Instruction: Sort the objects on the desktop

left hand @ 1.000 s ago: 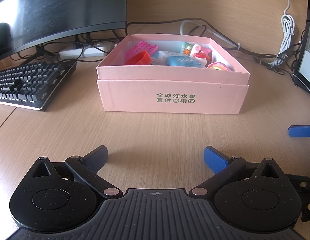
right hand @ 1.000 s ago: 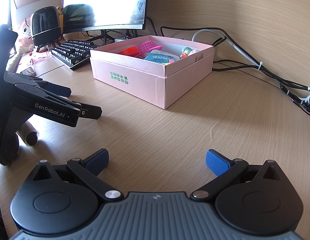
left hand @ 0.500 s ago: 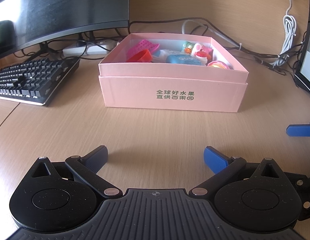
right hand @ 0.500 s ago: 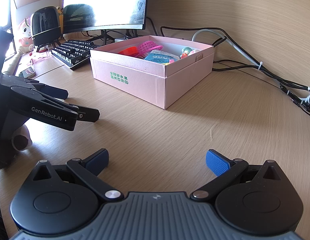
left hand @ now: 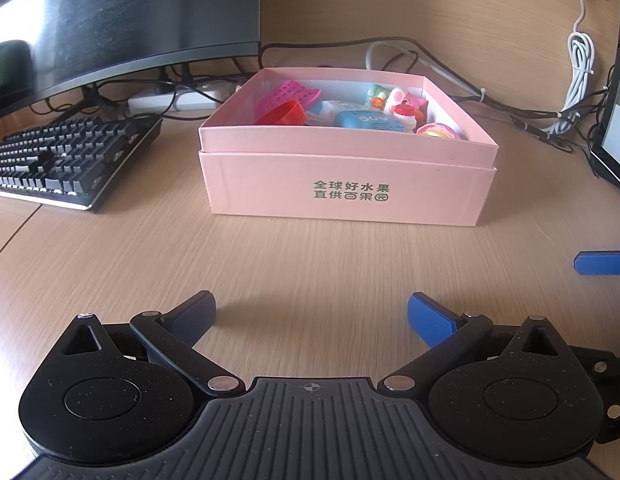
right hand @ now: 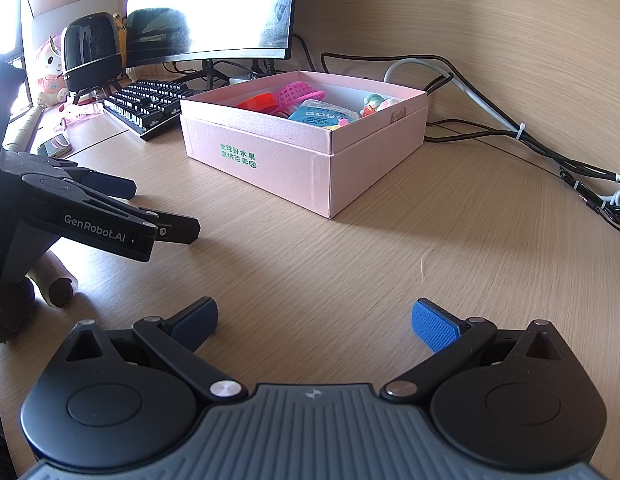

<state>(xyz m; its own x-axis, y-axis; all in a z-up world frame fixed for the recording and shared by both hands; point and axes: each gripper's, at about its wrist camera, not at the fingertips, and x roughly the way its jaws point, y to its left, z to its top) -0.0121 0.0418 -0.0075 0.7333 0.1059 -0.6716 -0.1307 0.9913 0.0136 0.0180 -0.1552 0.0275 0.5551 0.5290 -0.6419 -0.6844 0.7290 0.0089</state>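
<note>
From the left wrist, the left gripper (left hand: 311, 312) is seen spread wide and empty, the pink box (left hand: 346, 184) straight ahead on the desk (left hand: 150, 264). From the right wrist, the right gripper (right hand: 314, 320) is likewise released, the box lying ahead, slightly left.

We have bare desk (left hand: 310, 256) open between us and the box (left hand: 346, 184), which blocks the way straight ahead. The keyboard (left hand: 66, 156) closes the far left; cables (right hand: 510, 132) crowd the far right. The left gripper (right hand: 162, 208) stands left of the right gripper's (right hand: 314, 320) path.
</note>
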